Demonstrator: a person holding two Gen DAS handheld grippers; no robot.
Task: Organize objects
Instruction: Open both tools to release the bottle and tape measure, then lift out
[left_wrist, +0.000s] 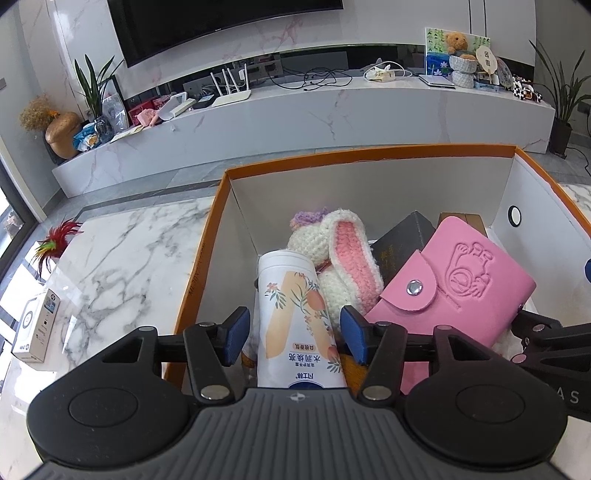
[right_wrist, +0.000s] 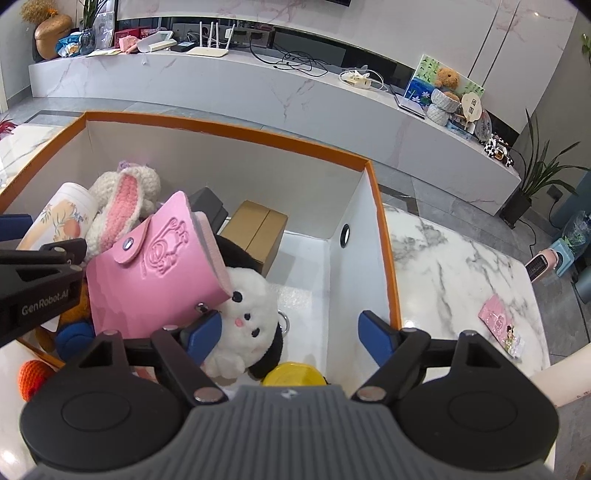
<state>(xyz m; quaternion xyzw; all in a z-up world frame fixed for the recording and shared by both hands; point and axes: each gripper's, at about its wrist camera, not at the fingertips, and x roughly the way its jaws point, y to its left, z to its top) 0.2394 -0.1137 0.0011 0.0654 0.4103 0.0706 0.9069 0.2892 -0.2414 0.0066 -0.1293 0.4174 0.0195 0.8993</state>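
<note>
A white box with an orange rim (left_wrist: 369, 155) holds the sorted items. My left gripper (left_wrist: 295, 334) hangs over its left end, open, with a white floral tube (left_wrist: 291, 295) lying between the pads without touching them. Behind the tube lie a crochet bunny (left_wrist: 347, 251) and a pink snap wallet (left_wrist: 454, 280). My right gripper (right_wrist: 290, 334) is open over the box's right half, its left pad beside the wallet (right_wrist: 155, 273) and a white plush (right_wrist: 247, 306) partly between the fingers.
Also in the box (right_wrist: 221, 131) are a brown carton (right_wrist: 258, 229), a black box (left_wrist: 402, 236) and a yellow lid (right_wrist: 293, 373). On the marble table lie a pink card (right_wrist: 496, 314), a white packet (left_wrist: 37, 325) and a feather toy (left_wrist: 55, 240).
</note>
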